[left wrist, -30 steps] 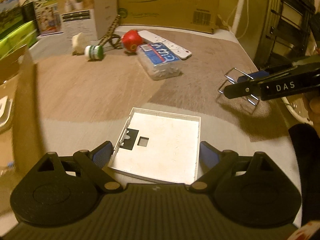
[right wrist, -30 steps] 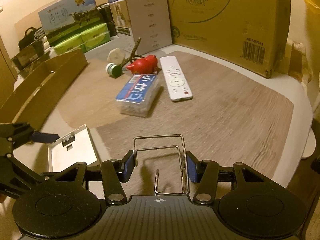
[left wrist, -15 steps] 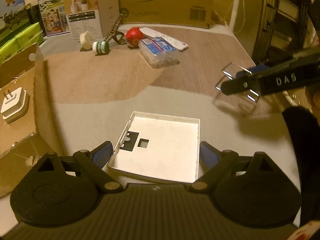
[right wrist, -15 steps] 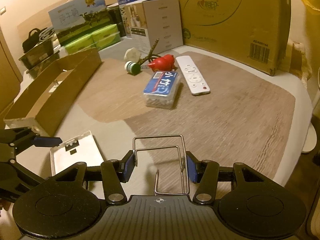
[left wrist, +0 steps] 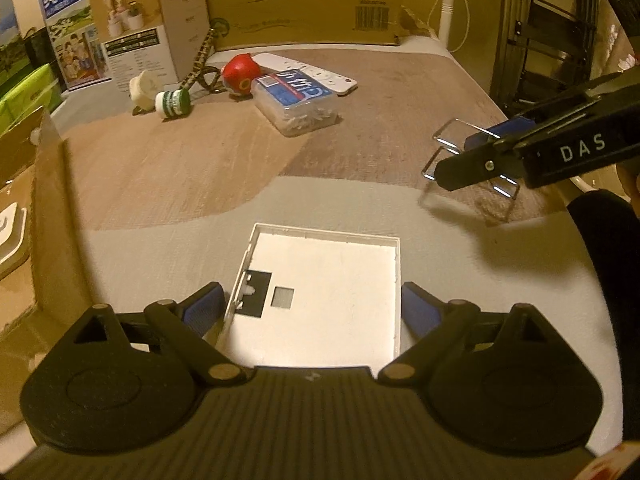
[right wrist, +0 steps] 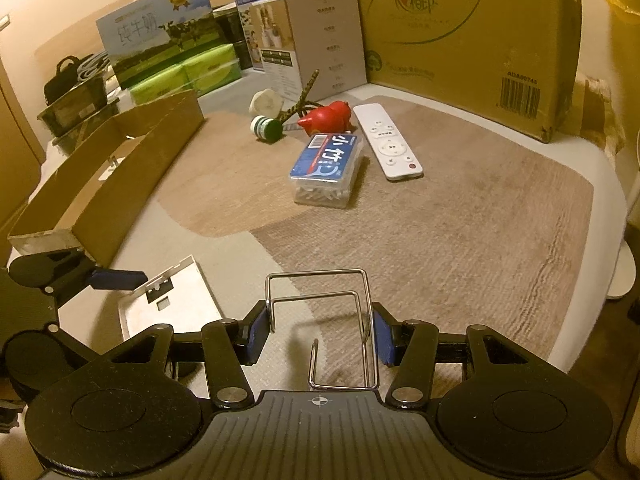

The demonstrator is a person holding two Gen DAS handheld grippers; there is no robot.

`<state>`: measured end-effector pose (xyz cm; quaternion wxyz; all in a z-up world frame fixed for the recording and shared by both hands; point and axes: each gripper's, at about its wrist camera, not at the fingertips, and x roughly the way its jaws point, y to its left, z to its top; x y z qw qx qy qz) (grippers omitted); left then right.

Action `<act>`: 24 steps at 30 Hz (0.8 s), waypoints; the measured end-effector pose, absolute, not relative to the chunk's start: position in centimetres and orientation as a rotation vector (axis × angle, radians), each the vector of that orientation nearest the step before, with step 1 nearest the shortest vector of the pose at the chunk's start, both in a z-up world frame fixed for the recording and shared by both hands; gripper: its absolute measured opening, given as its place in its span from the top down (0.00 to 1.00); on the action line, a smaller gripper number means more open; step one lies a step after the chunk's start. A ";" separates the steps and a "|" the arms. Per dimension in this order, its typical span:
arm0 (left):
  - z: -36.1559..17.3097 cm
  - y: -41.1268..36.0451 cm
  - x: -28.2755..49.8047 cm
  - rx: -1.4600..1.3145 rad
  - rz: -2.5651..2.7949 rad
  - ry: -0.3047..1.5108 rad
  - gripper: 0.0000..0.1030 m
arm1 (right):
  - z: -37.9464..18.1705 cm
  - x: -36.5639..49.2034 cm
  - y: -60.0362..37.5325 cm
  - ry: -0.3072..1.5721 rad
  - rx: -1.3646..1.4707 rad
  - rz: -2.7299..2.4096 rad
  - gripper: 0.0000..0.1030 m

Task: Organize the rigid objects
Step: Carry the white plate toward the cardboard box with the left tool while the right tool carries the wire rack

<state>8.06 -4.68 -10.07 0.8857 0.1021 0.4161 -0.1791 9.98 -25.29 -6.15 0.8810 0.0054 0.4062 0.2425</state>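
My left gripper (left wrist: 312, 308) is shut on a flat white square plate (left wrist: 320, 292), holding it by its two side edges above the table; the plate also shows in the right wrist view (right wrist: 168, 312). My right gripper (right wrist: 318, 328) is shut on a bent metal wire rack (right wrist: 320, 304), held above the table's right part; it shows in the left wrist view (left wrist: 464, 148). Farther back lie a clear box with a blue label (right wrist: 328, 168), a white remote (right wrist: 386, 140), a red toy (right wrist: 328, 118), a green-and-white bottle (right wrist: 265, 128) and a white round object (right wrist: 266, 101).
An open cardboard box (right wrist: 108, 184) stands at the left with a white plug adapter (left wrist: 8, 228) inside. Large cartons (right wrist: 460, 36) and printed boxes (right wrist: 304, 36) line the back. A wood-pattern mat (right wrist: 440, 216) covers the table's middle. A metal shelf (left wrist: 560, 32) stands at the right.
Both grippers have risen and pulled back a little with their loads. The table objects have not moved.
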 end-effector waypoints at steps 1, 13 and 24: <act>-10.1 -4.6 8.2 0.206 -0.379 0.871 0.11 | -6.2 10.0 -25.3 0.847 0.013 0.506 0.49; -8.5 -3.6 7.0 0.139 -0.331 0.867 0.14 | -5.0 9.2 -25.1 0.819 0.018 0.510 0.49; -3.2 -0.6 5.0 0.135 -0.237 0.767 0.14 | -2.3 7.8 -23.1 0.764 0.010 0.544 0.49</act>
